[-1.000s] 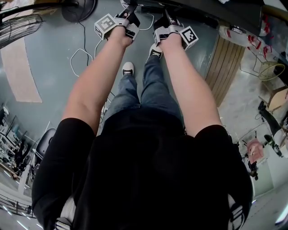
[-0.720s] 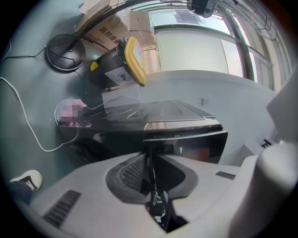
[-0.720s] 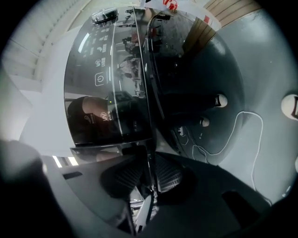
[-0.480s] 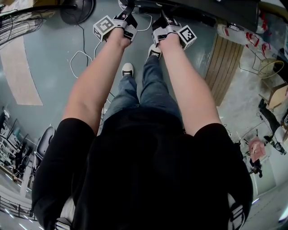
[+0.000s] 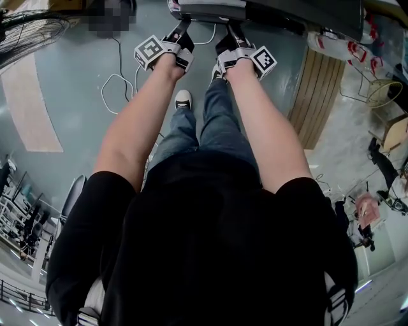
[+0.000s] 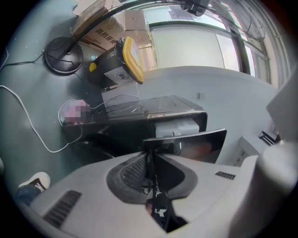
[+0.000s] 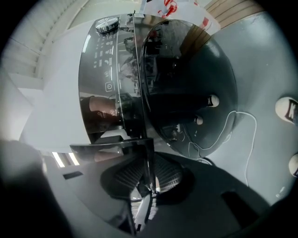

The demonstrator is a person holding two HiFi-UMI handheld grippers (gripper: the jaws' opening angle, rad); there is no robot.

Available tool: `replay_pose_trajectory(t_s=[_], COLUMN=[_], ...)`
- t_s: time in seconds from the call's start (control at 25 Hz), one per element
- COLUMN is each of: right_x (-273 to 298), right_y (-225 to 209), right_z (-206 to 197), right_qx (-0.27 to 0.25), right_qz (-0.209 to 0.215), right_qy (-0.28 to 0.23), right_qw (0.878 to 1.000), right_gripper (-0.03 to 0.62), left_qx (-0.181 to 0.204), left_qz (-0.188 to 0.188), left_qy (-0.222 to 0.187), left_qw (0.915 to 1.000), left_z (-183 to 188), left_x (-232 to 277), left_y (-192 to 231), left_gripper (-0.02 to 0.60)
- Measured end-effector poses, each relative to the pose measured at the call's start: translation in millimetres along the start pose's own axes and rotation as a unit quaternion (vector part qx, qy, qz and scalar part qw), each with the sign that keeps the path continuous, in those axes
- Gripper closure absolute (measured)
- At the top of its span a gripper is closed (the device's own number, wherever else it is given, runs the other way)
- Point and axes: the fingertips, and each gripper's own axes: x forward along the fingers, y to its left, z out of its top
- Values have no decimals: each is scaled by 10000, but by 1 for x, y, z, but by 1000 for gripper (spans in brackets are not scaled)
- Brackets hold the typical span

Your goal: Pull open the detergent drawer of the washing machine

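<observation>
Dark-glossy-fronted white plastic detergent drawer [image 5: 207,9] sticks partway out of the dark washing machine [image 5: 299,16] at top centre, long axis running machine-to-person, front panel facing the person, with left gripper [image 5: 183,27] and right gripper [image 5: 229,27], jaws just closing, pinching that panel's left and right ends.

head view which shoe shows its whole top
The left shoe, white, in plain sight on the floor beside the left forearm; the right shoe only peeks out by the right wrist.
</observation>
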Motion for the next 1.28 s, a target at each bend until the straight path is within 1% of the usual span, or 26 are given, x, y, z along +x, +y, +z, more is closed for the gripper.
replay_pose_trajectory(t_s=[0.24, 0.4, 0.44, 0.6, 0.64, 0.72, 0.88, 0.92, 1.04, 1.08, 1.12, 1.24, 1.28], right_x=[-33, -53, -58, -76, -80, -88, -106, -110, -122, -127, -132, -144, -147], right_y=[-11, -16, -17, -22, -22, -24, -35, -37, -40, -40, -40, -46, -48], right_z=[-12, -23, -25, -34, -37, -40, -45, -47, -51, -52, -52, -58, -61], right_qx=[-2, 25, 30, 62, 94, 144, 137, 151, 199, 218, 233, 226, 235], right_qz=[-52, -61, -61, -95, -92, -89, -196, -201, -238, -258, -276, -306, -307], right_qy=[31, 44, 52, 72, 69, 55, 54, 63, 72, 73, 73, 62, 60], right_qw=[10000, 10000, 10000, 9999, 9999, 9998, 9997, 9997, 9995, 9994, 9993, 9993, 9992], right_gripper=[523, 523, 522, 522, 522, 522, 520, 520, 519, 520, 519, 519, 519], left_qx=[30, -179, -191, -66, -69, -176, -346, -338, -184, -194, -240, -430, -440], left_qz=[-65, -357, -375, -128, -116, -213, -285, -261, -22, 9, -20, -264, -248], left_qy=[323, 437, 467, 603, 624, 647, 685, 706, 801, 829, 857, 949, 983], left_qw=[9995, 9982, 9980, 9981, 9980, 9975, 9966, 9966, 9966, 9964, 9960, 9942, 9939], left_z=[-23, -39, -42, -52, -55, -62, -75, -78, -85, -90, -94, -103, -104], left_x=[-28, -44, -48, -68, -72, -77, -91, -95, -107, -110, -112, -119, -123], left_y=[5, 1, 1, 12, 13, 11, 12, 14, 25, 26, 25, 18, 20], left_gripper=[526, 528, 528, 528, 528, 528, 528, 528, 528, 528, 528, 528, 528])
